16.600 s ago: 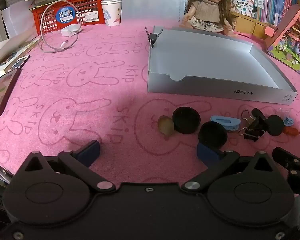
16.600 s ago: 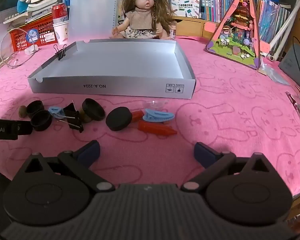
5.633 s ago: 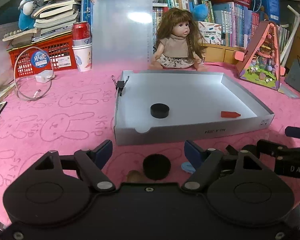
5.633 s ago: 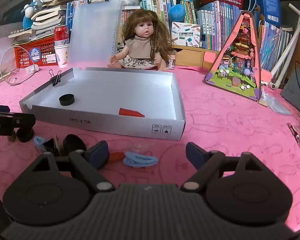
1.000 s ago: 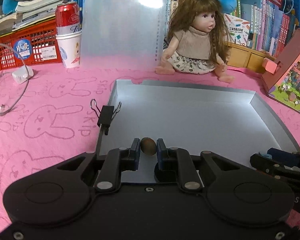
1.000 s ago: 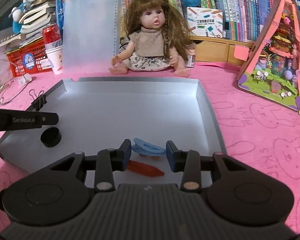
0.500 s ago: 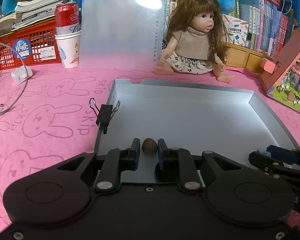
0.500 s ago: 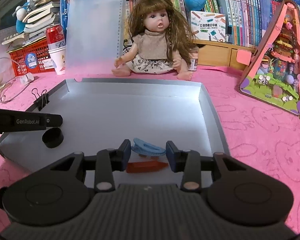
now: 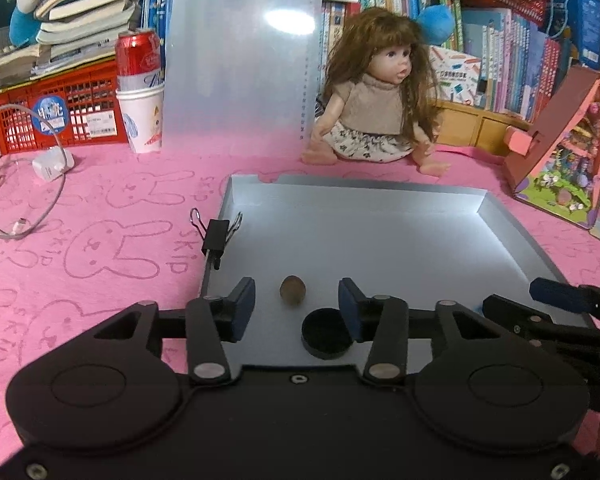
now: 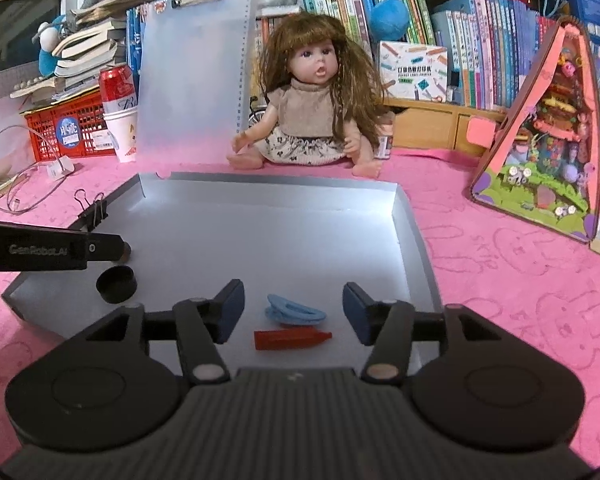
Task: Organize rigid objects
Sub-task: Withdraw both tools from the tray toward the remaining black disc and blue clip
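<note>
Nearest us, the left gripper (image 9: 296, 308) has its fingers spread wide and holds nothing; a small brown nut (image 9: 292, 289) lies on the tray (image 9: 380, 240) floor between them, a black cap (image 9: 325, 333) just beside it. The right gripper (image 10: 293, 307) is likewise spread, empty, over a blue clip (image 10: 294, 313) and a red crayon (image 10: 292, 338) lying in the tray. Farther off, a binder clip (image 9: 215, 235) grips the tray's left wall; a doll (image 9: 376, 108) sits beyond.

Before you: silver-grey card tray (image 9: 380, 240), smooth, faint sheen; pink terry cloth (image 9: 100, 240), nubby, bunny-embossed; matt black cap (image 9: 325, 338); dull brown nut (image 9: 292, 289); glossy blue plastic clip (image 10: 294, 314); red plastic piece (image 10: 292, 338), smooth; frosted plastic clipboard (image 10: 192, 80).
</note>
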Motion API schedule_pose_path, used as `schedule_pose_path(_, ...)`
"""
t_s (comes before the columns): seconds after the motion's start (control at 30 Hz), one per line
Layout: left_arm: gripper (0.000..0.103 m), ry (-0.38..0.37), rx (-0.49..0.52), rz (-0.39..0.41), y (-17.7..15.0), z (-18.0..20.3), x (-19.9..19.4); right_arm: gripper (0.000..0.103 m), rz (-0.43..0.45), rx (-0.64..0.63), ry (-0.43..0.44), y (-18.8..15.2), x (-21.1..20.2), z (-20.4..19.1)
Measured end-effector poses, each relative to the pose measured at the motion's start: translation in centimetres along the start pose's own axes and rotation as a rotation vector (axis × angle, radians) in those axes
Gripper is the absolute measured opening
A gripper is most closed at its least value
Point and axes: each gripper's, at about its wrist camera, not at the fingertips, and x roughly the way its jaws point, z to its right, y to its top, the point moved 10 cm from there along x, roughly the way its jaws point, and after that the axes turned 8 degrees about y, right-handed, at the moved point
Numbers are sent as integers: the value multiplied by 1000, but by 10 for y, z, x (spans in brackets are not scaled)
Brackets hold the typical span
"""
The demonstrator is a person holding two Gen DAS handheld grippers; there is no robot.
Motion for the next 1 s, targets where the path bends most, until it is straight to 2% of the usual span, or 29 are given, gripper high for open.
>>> schedule_pose_path(0.13,50,-7,5,19,-4,-1,-17,77,15,-2,8,0,-11,-2)
schedule_pose_path(0.33,51,-33,5,25,-17,-4,-41,82,35,-13,17,-1,-28,-5)
schedule_pose_path(1.0,51,-61,44,30,-49,-8,-86,86,41,-49,6,-16,-64,-9)
